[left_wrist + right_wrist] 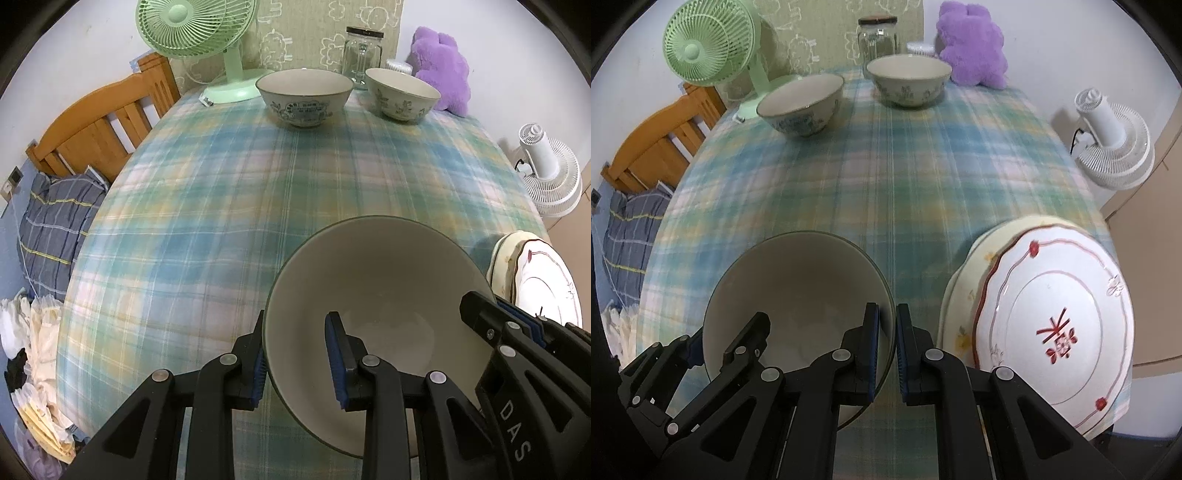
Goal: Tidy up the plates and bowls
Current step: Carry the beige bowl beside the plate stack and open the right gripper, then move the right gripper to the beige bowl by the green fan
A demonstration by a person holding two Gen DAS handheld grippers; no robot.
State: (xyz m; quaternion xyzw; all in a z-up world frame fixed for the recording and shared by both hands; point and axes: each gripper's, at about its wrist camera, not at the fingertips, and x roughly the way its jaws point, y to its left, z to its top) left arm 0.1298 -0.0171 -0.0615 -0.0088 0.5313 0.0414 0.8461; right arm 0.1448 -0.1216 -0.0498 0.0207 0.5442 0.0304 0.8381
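Observation:
A large pale bowl (pixel 380 295) with a dark rim is near the table's front edge; it also shows in the right wrist view (pixel 798 280). My left gripper (pixel 297 363) straddles its left rim, one finger outside and one inside, jaws a little apart. My right gripper (pixel 887 347) is shut on the bowl's right rim. Two patterned bowls (pixel 303 95) (pixel 402 94) stand upright at the far side of the table. A stack of plates (pixel 1056 325), topped by a white plate with a red pattern, lies at the front right.
A green desk fan (pixel 201 40), a glass jar (pixel 362 51) and a purple plush toy (pixel 445 66) stand along the far edge. A wooden headboard (pixel 96 125) and bedding lie to the left, a white fan (pixel 546 173) to the right. The table has a plaid cloth (pixel 221 206).

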